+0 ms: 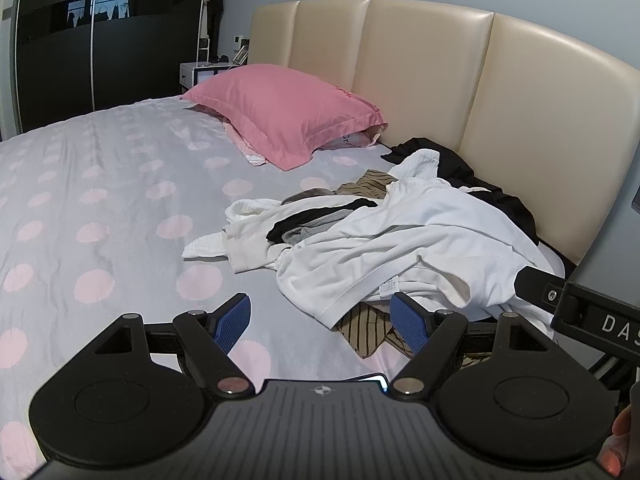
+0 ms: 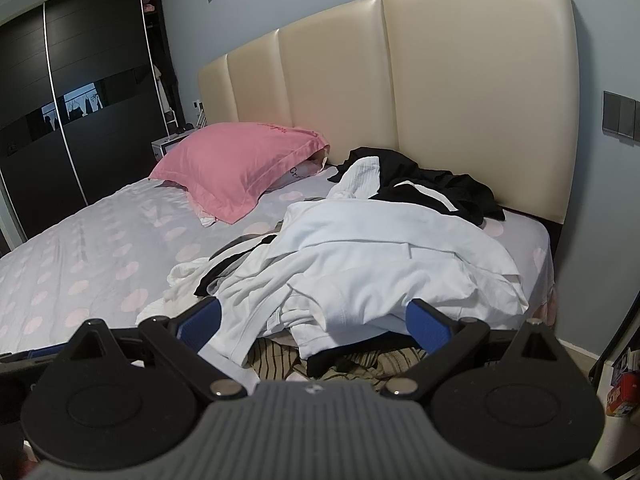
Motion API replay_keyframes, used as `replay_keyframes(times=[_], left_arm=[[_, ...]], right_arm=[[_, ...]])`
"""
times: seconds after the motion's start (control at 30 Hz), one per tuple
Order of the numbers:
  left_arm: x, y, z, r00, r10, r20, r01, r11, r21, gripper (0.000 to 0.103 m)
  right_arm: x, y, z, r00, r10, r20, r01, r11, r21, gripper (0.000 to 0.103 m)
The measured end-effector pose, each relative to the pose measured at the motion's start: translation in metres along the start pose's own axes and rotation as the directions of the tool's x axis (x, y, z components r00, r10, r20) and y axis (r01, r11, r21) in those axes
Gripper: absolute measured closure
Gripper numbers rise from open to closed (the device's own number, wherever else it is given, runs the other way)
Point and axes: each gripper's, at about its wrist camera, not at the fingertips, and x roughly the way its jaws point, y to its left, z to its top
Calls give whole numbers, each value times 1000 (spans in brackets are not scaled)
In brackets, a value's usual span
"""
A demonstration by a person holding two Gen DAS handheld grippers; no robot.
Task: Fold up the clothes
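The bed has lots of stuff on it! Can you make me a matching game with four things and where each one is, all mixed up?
Things:
1. pink pillow
2. white shirt
3. black garment
4. striped brown cloth

Places:
A. peeking out under the near edge of the pile
B. against the headboard, behind the pile
C. on top of the pile, spread wide
D. alone, left of the pile, at the head of the bed

Pairs: 1-D, 2-C, 3-B, 4-A

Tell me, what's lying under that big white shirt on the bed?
A tan striped garment pokes out beneath the white shirt, with black and grey pieces beside it. Anything deeper in the pile is covered.
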Motion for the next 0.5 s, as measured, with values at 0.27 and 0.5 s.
replay_keyframes(times=[0.27, 0.5], left_arm=[[-1, 2, -2, 1000, -5, -1, 5, 1000, 0, 27], [1, 2, -1, 1000, -6, -5, 6, 1000, -3, 27]], right_arm=[[0, 0, -1, 1000, 0, -2, 0, 1000, -4, 4], [0, 0, -1, 1000, 1, -4, -1, 1000, -8, 4]])
